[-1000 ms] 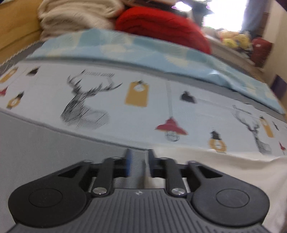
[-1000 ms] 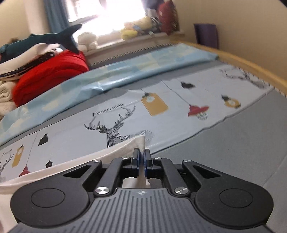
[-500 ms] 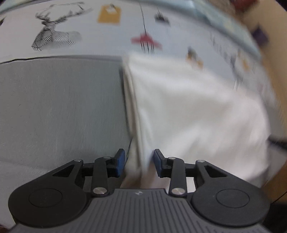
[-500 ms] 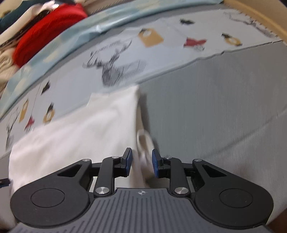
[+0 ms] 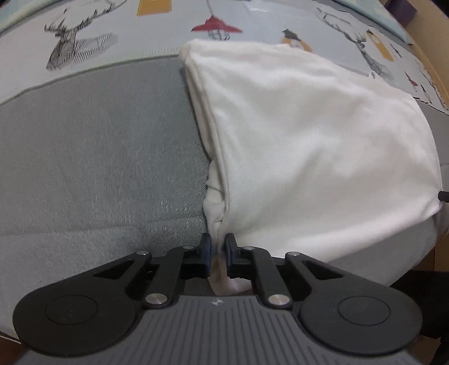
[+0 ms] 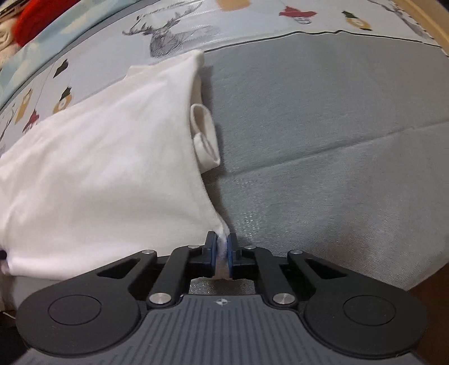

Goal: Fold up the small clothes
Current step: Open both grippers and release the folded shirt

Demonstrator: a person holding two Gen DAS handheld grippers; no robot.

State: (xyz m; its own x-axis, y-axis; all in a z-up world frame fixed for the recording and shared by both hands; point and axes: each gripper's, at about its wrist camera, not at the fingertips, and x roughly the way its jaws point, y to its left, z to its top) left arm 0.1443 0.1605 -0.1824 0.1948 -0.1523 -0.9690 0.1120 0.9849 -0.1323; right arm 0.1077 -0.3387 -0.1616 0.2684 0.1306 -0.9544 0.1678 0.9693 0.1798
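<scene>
Left wrist view: white garment (image 5: 308,134) lies doubled over on the bed's grey sheet (image 5: 98,140), each near corner pinched by a hand-held gripper, left (image 5: 218,247) and right (image 6: 221,247). One fold looks done; a sleeve (image 6: 204,137) sticks out untucked. Printed cover (image 5: 112,33) lies beyond, nothing obstructing.

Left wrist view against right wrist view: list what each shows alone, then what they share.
Left only: a purple object at the top right edge. Right only: a red blanket and a sleeve sticking out of the shirt's side. Shared: white shirt on the grey sheet, a near corner pinched by the left gripper and right gripper.
</scene>
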